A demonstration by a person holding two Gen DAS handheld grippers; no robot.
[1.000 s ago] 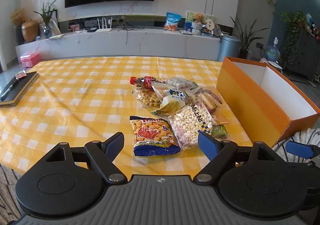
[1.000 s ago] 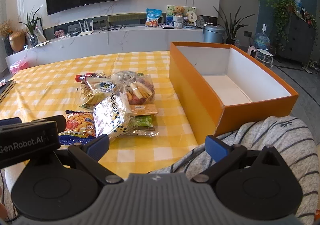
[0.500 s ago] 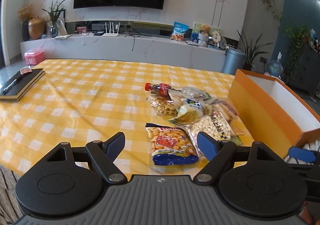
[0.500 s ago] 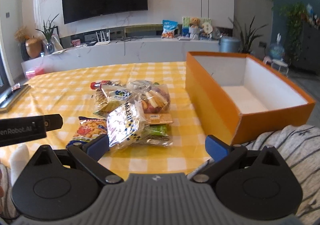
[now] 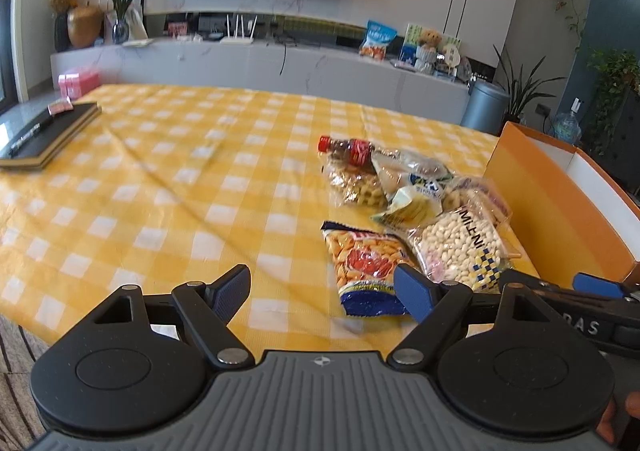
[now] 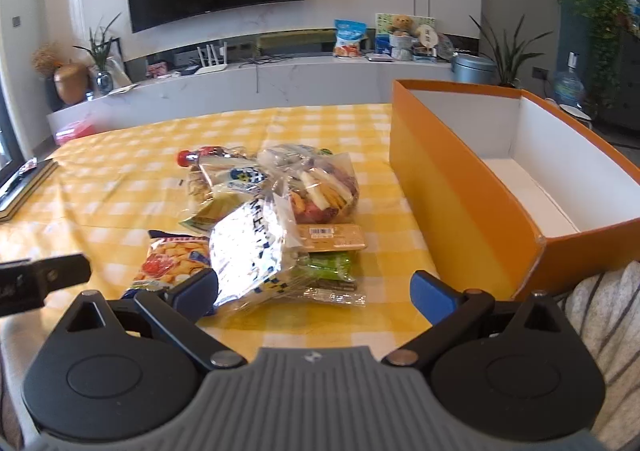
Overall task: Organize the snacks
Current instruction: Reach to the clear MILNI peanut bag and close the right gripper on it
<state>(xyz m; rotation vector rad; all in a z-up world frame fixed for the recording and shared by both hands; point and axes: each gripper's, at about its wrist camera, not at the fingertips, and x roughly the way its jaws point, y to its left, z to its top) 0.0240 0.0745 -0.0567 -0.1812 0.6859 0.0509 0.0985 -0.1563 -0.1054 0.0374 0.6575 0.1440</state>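
Jaws of both grippers stand spread wide with nothing between them. The left gripper [image 5: 322, 287] hangs low over the near table edge, and since half a second ago it has swung leftward, so the snack pile now sits ahead and to the right of its jaws rather than straight ahead. Just beyond its right fingertip lies the orange cracker bag [image 5: 366, 265] with the blue bottom edge, flat on the yellow checked tablecloth [image 5: 160, 179]. Right of that bag, touching it, is the clear bag of white puffs [image 5: 464, 247]; farther out lie a waffle bag [image 5: 356, 187] and a red-capped bottle [image 5: 346, 147] on its side.

The right gripper [image 6: 314, 289] has edged closer to the pile over the same half second. The puff bag [image 6: 250, 251] rises just ahead of its left fingertip, a green packet [image 6: 330, 265] lies between the fingertips and slightly beyond, and a flat tan packet [image 6: 334, 237] rests on top of that. Behind them is a clear bag of mixed sweets [image 6: 324, 195]. The orange box [image 6: 460, 187], open-topped with a white inside, stands ahead and to the right of these jaws, apart from the pile. A black notebook [image 5: 44, 135] lies far off to the left.
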